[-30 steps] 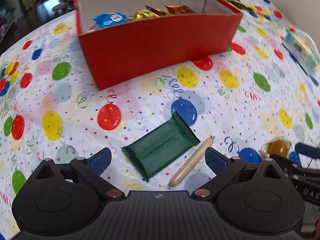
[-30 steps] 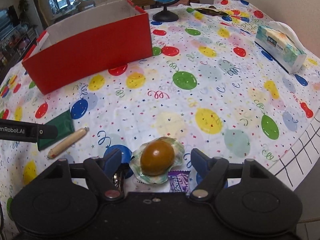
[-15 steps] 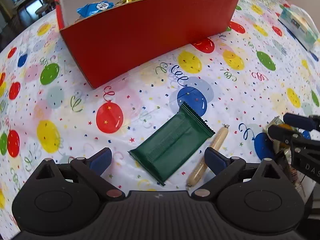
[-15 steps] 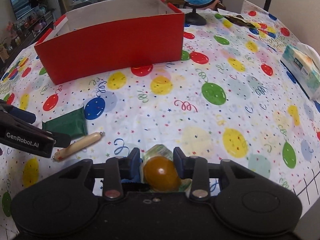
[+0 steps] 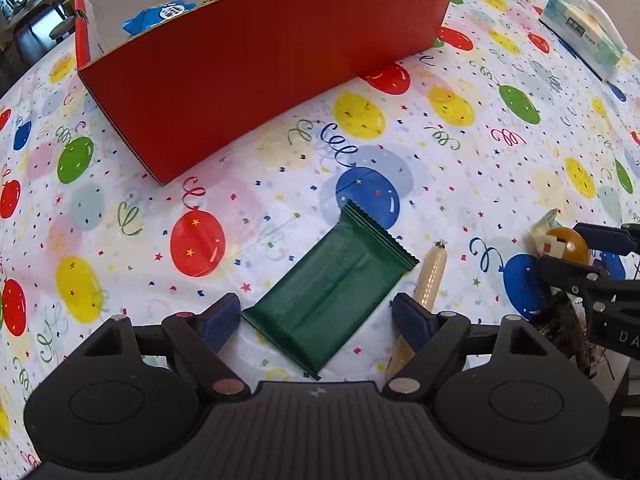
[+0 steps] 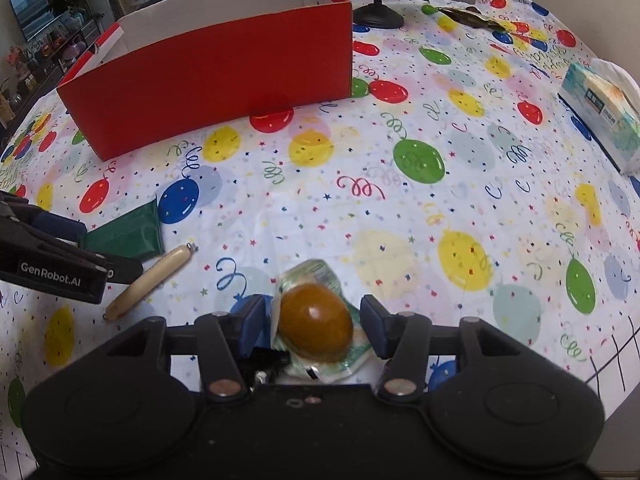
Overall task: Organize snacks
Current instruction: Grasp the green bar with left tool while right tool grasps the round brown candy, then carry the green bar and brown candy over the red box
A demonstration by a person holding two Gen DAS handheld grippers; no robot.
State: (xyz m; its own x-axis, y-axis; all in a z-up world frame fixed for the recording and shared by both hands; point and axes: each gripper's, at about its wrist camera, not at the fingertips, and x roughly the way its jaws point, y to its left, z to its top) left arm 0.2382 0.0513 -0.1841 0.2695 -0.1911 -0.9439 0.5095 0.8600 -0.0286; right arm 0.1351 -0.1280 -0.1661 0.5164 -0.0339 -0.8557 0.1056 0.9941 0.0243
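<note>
Green wrapper (image 5: 334, 286) between closing left gripper (image 5: 316, 320) jaws, sausage stick (image 5: 428, 276) alongside: risks snagging. Right gripper (image 6: 314, 324) jaws opening around wrapped egg (image 6: 314, 326): may slip.

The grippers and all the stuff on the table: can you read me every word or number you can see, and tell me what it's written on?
"GenRobot.AI": white letters on the side of the left gripper.
"DA": cut off by the picture's edge, on the right gripper.
Tissue box: dark label, too small to read.
Blue snack packet in the red box: round label, too blurred.
Tablecloth: far coloured lettering, too blurred.
</note>
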